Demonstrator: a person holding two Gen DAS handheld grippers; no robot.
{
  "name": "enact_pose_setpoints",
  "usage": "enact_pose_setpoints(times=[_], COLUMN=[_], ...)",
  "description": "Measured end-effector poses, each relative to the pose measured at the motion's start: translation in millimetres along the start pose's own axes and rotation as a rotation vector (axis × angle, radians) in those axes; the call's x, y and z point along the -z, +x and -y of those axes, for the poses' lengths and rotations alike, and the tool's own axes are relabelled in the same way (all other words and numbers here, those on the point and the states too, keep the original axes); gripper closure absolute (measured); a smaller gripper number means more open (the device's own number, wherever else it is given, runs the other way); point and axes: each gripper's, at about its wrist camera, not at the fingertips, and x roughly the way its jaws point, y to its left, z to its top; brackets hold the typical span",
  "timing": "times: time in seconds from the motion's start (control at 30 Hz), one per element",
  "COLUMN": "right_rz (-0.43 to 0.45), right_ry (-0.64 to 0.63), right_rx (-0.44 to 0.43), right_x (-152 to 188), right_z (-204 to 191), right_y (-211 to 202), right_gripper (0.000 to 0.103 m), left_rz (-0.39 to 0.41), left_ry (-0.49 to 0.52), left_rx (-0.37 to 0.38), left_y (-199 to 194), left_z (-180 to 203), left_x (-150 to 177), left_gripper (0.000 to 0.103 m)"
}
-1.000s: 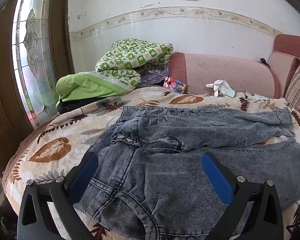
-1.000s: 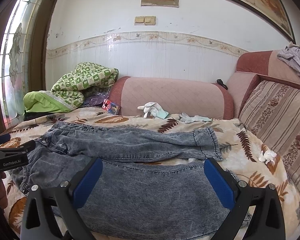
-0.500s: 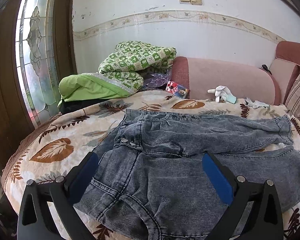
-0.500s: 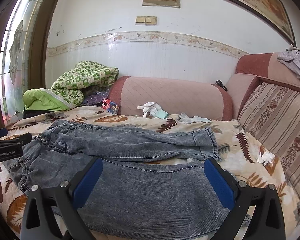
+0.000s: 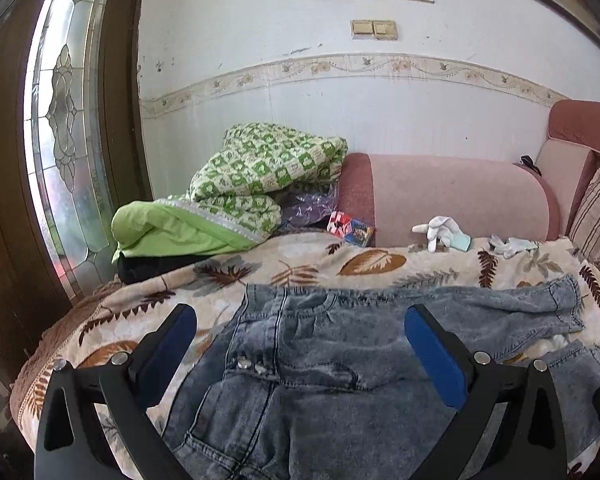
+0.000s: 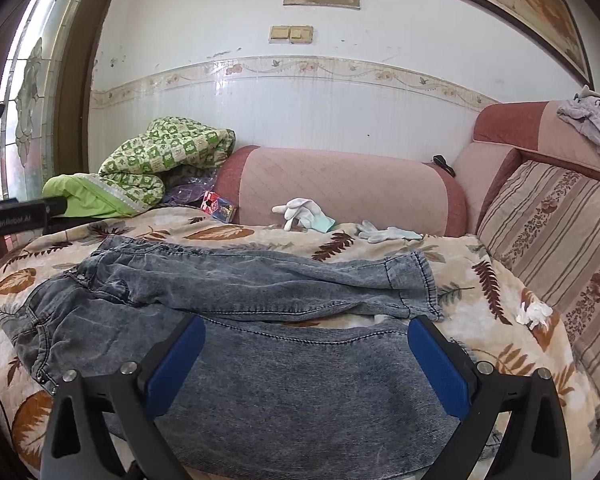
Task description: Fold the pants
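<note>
"GenRobot.AI" is printed in white on the black left hand-held gripper [image 6: 12, 218].

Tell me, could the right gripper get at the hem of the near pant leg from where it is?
Probably yes: the right gripper is open above the near pant leg, and nothing lies over the hem.

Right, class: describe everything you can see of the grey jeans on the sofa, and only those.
The jeans are washed grey denim with visible seams, metal studs at the waist and stitched hems. They lie spread flat on the leaf-patterned blanket, waist toward the window side, legs running toward the striped cushion. The far leg lies slightly rumpled, and the near leg spreads toward the sofa's front edge. Both grippers, the left gripper and the right gripper, are open above the denim, gripping nothing.
</note>
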Motion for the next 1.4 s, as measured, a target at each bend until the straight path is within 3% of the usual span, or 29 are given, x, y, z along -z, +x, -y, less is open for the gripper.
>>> enact_pose_setpoints(times=[0.2,0.43,0.57,0.73,0.87,1.0,1.1,1.27,1.33,1.4], right_rz=[-0.022,-0.037,-0.080,-0.282,-0.356,-0.440,-0.415,-0.352,-0.377,-0.420], right_ry=[0.057,0.093,0.104,0.181,0.258,0.361,0.407,0.599,0.578,0.547], right_rx=[0.051,0.125,0.116,0.081,0.064,0.000,0.048,-0.014,-0.019,-0.021], right_x=[-13,-34,-54,-73,-66,-51,-53,-61,-60,-55], right_z=[23,55,76,114,134,151,173,210,206,199], right_y=[17,41,64,124,166,203,215,231,246,263], right_gripper=[0.001,0.001,0.001,0.001,0.001,0.002,0.003,0.004,0.007,0.020], left_rz=[0.071,0.044,-0.040,-0.190,-0.360,-0.448,-0.468,-0.485,-0.512,-0.533], left_ry=[-0.026,0.026,0.033,0.050,0.008,-0.036,-0.075,-0.126,-0.147,-0.149], left_rx=[0.030,0.040,0.028,-0.040,-0.024,-0.055,-0.085,-0.084,-0.068,-0.064], left_y=[-1,14,45,109,160,201,221,242,250,255], left_z=[12,21,8,-19,-44,-67,-83,-96,-97,-97], left_x=[-28,-21,-14,7,20,21,13,4,7,10], left_gripper=[0.000,0.000,0.000,0.000,0.000,0.000,0.000,0.000,0.000,0.000])
